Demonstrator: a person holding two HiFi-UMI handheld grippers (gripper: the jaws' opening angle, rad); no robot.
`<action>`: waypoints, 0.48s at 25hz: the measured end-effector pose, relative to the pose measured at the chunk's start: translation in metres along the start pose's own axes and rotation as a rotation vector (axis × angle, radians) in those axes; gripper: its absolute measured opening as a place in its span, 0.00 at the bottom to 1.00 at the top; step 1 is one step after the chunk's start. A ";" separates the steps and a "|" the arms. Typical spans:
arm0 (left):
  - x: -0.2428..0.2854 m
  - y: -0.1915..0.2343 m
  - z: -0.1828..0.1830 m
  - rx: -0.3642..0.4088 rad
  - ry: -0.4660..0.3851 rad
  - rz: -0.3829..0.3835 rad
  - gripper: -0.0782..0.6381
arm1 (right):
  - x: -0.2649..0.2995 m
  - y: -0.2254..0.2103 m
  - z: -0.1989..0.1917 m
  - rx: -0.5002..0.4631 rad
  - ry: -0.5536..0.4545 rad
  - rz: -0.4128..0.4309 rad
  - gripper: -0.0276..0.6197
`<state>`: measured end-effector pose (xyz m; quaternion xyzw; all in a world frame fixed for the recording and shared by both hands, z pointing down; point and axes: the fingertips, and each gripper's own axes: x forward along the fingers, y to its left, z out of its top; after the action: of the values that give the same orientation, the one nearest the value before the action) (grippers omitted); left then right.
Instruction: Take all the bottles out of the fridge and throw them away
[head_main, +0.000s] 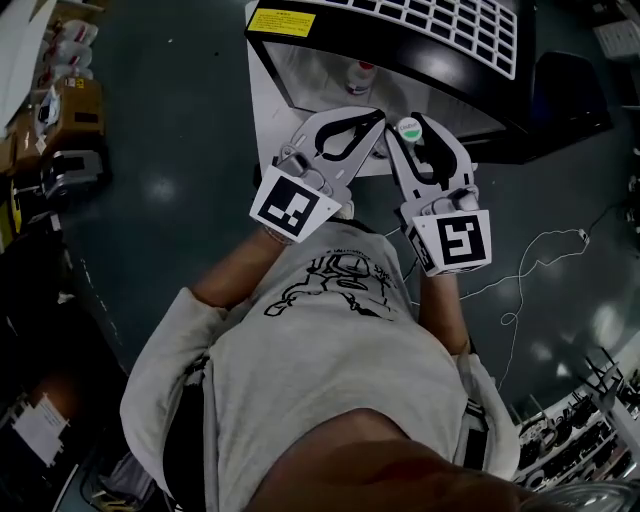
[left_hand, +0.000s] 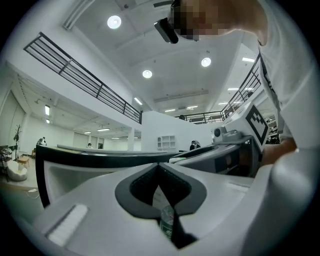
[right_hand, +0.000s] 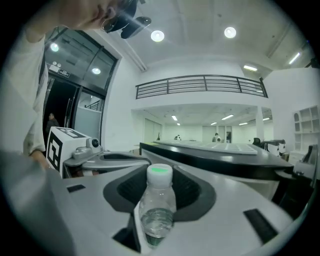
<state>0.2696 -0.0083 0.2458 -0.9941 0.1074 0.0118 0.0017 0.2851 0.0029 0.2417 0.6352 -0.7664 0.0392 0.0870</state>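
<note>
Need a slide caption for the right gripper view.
Right gripper clamps a partly filled clear bottle upright, black fridge behind.

Both grippers held out ahead of the chest, side by side.
The left gripper (head_main: 372, 122) has its jaws closed tip to tip. The right gripper (head_main: 410, 128) has its jaws clamped round a bottle (right_hand: 157, 210). The left forearm (head_main: 235, 270) and right forearm (head_main: 445, 305) reach forward, elbows bent.

Head view dim; gripper views bright under ceiling lights (left_hand: 114, 21); fisheye edges bent, black-cornered.
</note>
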 end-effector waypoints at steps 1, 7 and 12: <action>0.000 0.000 0.000 -0.002 0.003 0.007 0.12 | -0.001 0.000 0.001 -0.004 0.000 0.006 0.28; -0.001 -0.007 0.005 -0.002 0.013 0.077 0.12 | -0.010 0.000 0.005 -0.017 -0.006 0.070 0.28; -0.009 -0.004 0.004 -0.002 0.015 0.143 0.12 | -0.009 0.009 0.006 -0.031 -0.006 0.140 0.28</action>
<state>0.2618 -0.0021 0.2416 -0.9840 0.1779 0.0043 -0.0012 0.2778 0.0120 0.2346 0.5786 -0.8099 0.0312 0.0914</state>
